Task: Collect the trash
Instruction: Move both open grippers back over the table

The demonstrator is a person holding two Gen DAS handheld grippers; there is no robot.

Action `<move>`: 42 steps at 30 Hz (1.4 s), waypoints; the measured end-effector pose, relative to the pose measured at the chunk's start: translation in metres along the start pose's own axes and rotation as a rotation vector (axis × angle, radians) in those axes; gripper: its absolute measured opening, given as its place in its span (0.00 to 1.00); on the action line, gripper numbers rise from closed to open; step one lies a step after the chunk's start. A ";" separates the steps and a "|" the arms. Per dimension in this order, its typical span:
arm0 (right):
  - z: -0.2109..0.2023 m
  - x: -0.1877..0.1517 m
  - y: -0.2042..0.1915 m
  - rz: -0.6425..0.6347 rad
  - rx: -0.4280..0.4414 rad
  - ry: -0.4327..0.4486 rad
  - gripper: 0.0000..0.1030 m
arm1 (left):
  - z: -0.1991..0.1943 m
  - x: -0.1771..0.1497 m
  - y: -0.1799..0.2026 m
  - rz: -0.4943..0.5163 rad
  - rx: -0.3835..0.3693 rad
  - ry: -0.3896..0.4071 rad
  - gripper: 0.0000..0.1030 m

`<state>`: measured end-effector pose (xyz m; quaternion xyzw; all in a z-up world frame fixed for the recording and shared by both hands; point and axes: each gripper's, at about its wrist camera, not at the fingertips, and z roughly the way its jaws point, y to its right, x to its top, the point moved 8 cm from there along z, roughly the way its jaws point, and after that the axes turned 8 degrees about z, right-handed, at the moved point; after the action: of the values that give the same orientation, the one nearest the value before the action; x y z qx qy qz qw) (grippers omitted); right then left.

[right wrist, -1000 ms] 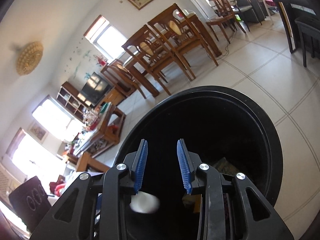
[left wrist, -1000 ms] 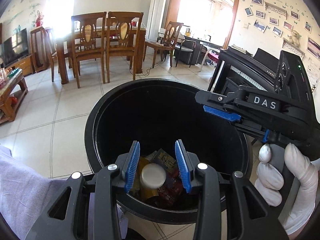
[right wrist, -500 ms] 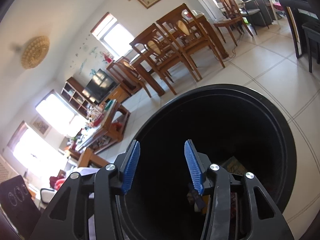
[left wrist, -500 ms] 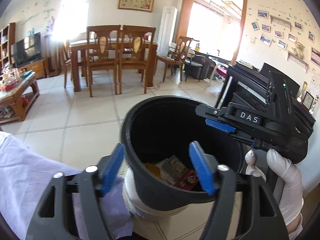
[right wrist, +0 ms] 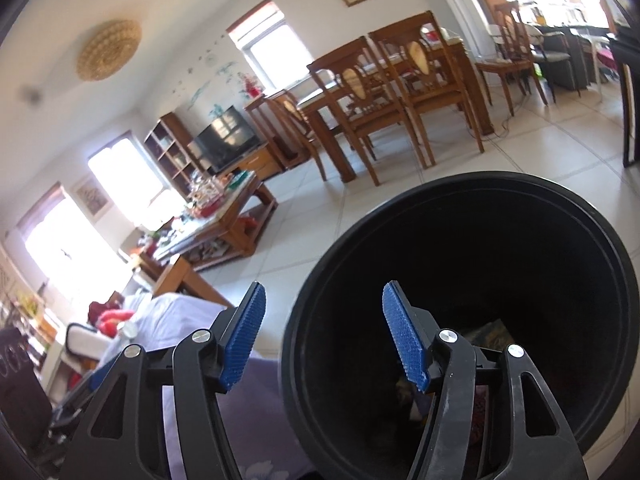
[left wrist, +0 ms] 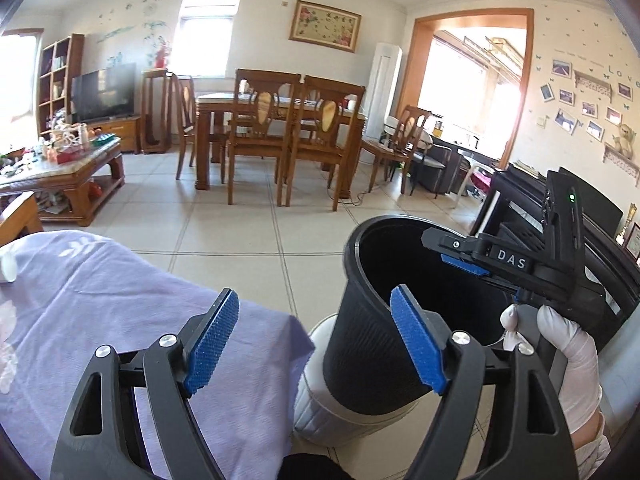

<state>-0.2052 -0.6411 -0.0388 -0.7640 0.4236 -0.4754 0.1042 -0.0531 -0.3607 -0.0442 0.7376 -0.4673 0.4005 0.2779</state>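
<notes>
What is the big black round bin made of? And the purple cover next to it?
The black round bin looks like matte plastic: fine ribs on its outside, smooth moulded rim. The purple cover seems soft woven cloth: it drapes and creases, with a faint white flower print.

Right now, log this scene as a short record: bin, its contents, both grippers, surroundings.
bin: black trash bin with a white base, upright on the tiled floor
contents: some wrappers show low inside; the rest is too dark to tell
left gripper: left gripper empty, jaws opening, beside the bin above a lilac cloth
right gripper: right gripper empty, jaws opening, at the bin's rim, held in a white-gloved hand
surroundings: wooden dining table with chairs, coffee table, television
</notes>
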 end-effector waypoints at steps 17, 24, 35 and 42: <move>0.063 -0.045 -0.163 -0.204 0.116 -0.110 0.62 | -0.078 -0.039 -0.129 -0.156 0.231 0.013 0.78; 0.093 -0.083 -0.228 -0.278 0.155 -0.166 0.62 | -0.112 -0.063 -0.186 -0.240 0.315 0.012 0.78; 0.150 -0.133 -0.324 -0.396 0.194 -0.265 0.62 | -0.147 -0.097 -0.268 -0.366 0.424 -0.034 0.78; 0.192 -0.169 -0.392 -0.508 0.232 -0.376 0.62 | -0.146 -0.112 -0.308 -0.413 0.465 -0.129 0.78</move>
<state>0.1340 -0.3185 -0.0270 -0.9026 0.1360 -0.3818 0.1450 0.1518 -0.0680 -0.0739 0.8845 -0.2201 0.3840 0.1474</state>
